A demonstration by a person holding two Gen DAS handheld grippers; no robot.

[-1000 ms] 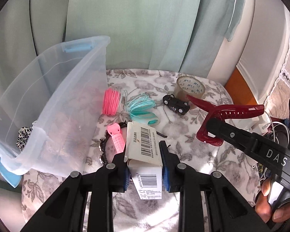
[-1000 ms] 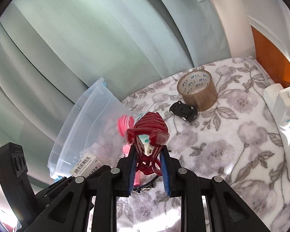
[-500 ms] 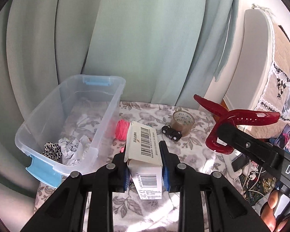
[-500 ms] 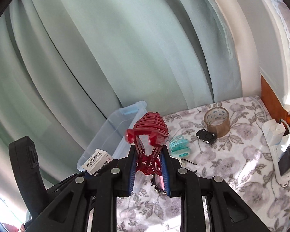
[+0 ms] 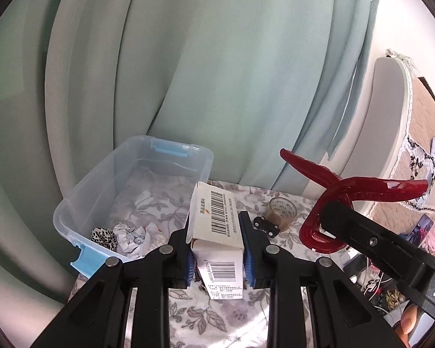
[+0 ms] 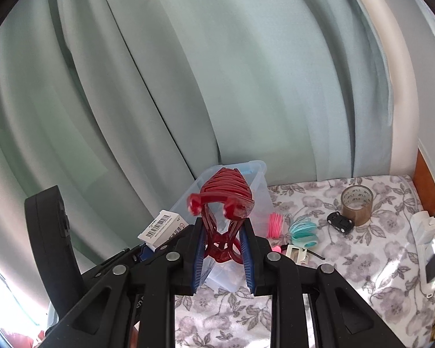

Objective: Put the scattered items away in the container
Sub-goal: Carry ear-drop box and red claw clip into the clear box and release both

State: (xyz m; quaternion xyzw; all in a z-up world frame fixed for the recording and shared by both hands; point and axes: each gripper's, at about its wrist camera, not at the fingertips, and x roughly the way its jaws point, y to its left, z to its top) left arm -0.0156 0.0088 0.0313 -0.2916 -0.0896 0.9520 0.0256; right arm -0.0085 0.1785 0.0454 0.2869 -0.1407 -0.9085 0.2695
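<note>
My left gripper (image 5: 217,246) is shut on a white barcoded box (image 5: 216,220) and holds it high above the floral cloth, just right of the clear plastic bin (image 5: 81,200). The bin holds a leopard scrunchie (image 5: 103,236) and crumpled paper (image 5: 132,239). My right gripper (image 6: 223,249) is shut on a red hair claw clip (image 6: 223,200), raised in front of the bin (image 6: 259,182); the clip also shows in the left wrist view (image 5: 348,191). The box shows at the left of the right wrist view (image 6: 162,227).
On the floral cloth (image 6: 362,255) lie a tape roll (image 6: 357,204), a black toy car (image 6: 340,221), a teal coil (image 6: 303,230), a pink coil (image 6: 275,224) and a small white clip (image 6: 295,252). A white charger and cables (image 6: 426,232) sit at the right edge. Green curtains hang behind.
Both grippers have risen well above the cloth with their items still held. The bin and the loose items now look smaller and lower.
</note>
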